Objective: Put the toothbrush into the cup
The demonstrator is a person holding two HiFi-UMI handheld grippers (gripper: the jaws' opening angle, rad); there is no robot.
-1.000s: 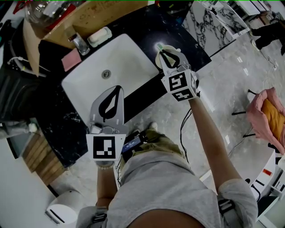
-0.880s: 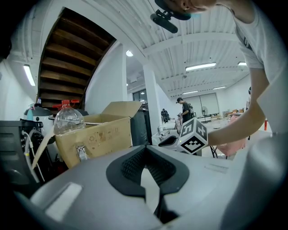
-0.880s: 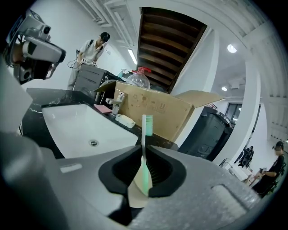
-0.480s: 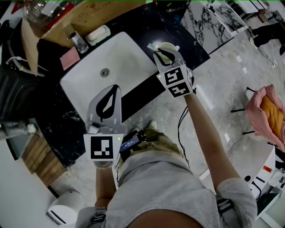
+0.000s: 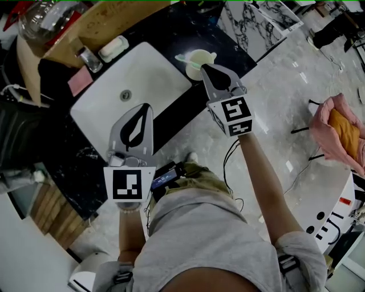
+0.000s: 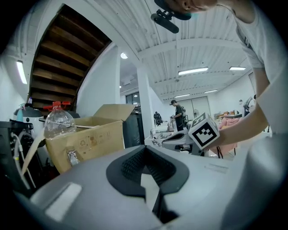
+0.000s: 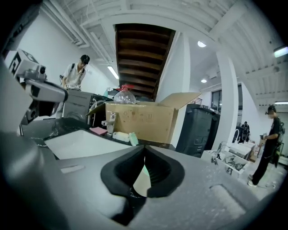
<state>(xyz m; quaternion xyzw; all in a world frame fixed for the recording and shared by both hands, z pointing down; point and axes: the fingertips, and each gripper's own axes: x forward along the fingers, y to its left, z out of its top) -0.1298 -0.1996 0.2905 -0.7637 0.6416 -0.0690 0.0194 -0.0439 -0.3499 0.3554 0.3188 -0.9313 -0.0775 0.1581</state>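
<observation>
A cream cup (image 5: 201, 59) with a handle stands on the black counter (image 5: 225, 43), right of the sink. My right gripper (image 5: 203, 67) is at the cup's near rim, shut on a pale green toothbrush (image 5: 185, 59). The brush lies across the cup's mouth, its head past the left rim. In the right gripper view the green handle (image 7: 144, 170) shows between the closed jaws, with the cup (image 7: 140, 184) under them. My left gripper (image 5: 145, 106) hangs shut and holds nothing, over the sink's front edge.
The white sink (image 5: 148, 74) has a faucet (image 5: 88, 57) behind it, plus a soap dish (image 5: 112, 48) and a pink pad (image 5: 78, 83). A cardboard box (image 5: 114, 17) and a plastic bottle (image 5: 40, 17) stand at the back. A pink seat (image 5: 342, 131) is far right.
My right gripper has drawn back from over the cup to its near rim, uncovering the cup. The toothbrush head now sticks out to the left. The left gripper has barely moved.
</observation>
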